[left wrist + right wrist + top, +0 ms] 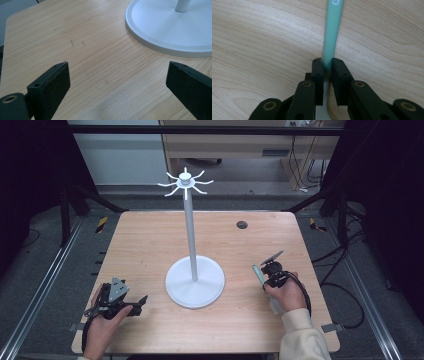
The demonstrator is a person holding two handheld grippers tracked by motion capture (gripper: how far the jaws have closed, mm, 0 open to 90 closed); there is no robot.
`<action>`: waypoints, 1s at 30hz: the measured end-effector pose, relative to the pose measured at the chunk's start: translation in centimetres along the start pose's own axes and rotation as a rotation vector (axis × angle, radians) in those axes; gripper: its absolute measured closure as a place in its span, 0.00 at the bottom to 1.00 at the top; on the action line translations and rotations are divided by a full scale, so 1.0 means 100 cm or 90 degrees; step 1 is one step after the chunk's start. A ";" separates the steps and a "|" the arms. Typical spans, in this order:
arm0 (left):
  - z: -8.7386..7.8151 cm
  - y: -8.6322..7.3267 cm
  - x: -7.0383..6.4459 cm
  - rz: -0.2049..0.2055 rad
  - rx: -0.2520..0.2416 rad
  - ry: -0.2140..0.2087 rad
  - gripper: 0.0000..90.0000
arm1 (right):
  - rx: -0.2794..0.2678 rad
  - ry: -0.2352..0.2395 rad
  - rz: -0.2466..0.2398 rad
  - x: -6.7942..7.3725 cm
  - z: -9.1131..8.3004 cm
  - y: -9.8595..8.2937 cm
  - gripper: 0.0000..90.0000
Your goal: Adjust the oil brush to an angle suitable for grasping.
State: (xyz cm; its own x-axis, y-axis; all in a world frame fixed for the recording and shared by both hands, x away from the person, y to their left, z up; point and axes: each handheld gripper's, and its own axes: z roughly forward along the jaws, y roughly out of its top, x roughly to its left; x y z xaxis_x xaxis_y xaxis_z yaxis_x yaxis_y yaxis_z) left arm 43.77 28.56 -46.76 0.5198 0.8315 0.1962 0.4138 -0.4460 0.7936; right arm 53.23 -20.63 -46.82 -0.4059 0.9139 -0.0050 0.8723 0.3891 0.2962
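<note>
stand: white hook stand, round base mid-tabletop, tall pole, ring of hooks on top, all hooks bare
right claw: right claw pinching a mint-green handle, jaws pressed onto it from both sides
thing: mint-green utensil, handle only visible, working end hidden behind the claw; sits low over the tabletop right of the stand base, can't tell if lifted or touching
left claw: left claw spread wide, holding nothing, hovering low over bare wood just left of the stand base
hands: left hand front-left of the stand, right hand right of it, cream sleeve
progress: early, judged; grasp on the utensil looks done, hanging it on a hook looks like what's left; lift, carry to the stand top, hook it, release all not yet done
tabletop: light wood tabletop, rounded corners, a few faint scuffs, dark cable grommet behind-right of the stand
room: grey floor, metal rails either side, black frame posts, wooden furniture and loose cables behind the stand
</note>
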 end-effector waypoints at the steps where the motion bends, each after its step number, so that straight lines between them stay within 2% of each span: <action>1: 0.000 0.000 0.000 0.000 0.000 0.000 0.05 | 0.000 0.000 0.000 0.000 0.000 0.000 0.90; 5: 0.000 0.000 0.000 -0.001 0.000 0.000 0.05 | -0.007 -0.003 0.003 -0.001 -0.001 0.000 0.92; 14: 0.000 0.000 0.000 0.001 0.000 -0.002 0.05 | -0.067 0.022 0.009 -0.002 -0.017 0.002 0.92; 16: 0.000 0.000 0.000 0.001 -0.002 -0.001 0.05 | -0.096 0.028 0.001 -0.002 -0.024 0.003 0.92; 19: 0.000 0.000 -0.001 0.003 -0.002 0.001 0.05 | -0.121 0.045 0.012 0.000 -0.034 0.005 0.92; 21: 0.000 0.000 -0.001 0.001 -0.004 0.003 0.05 | -0.143 0.050 0.007 0.000 -0.042 0.007 0.92; 22: 0.000 0.000 -0.001 0.000 -0.004 0.004 0.05 | -0.167 0.056 0.006 0.001 -0.051 0.010 0.92; 23: 0.000 0.000 0.000 0.000 -0.003 0.005 0.05 | -0.167 0.056 0.006 0.001 -0.051 0.010 0.92; 30: 0.001 -0.001 0.000 0.000 0.000 0.006 0.05 | -0.237 0.088 -0.015 0.010 -0.084 0.031 0.92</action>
State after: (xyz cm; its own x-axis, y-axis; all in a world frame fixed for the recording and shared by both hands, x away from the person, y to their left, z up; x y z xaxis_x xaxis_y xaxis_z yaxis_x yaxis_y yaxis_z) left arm 43.78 28.57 -46.87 0.5126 0.8345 0.2022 0.4136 -0.4464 0.7935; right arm 53.22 -19.45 -37.84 -0.4788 0.8716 0.1049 0.7142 0.3173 0.6239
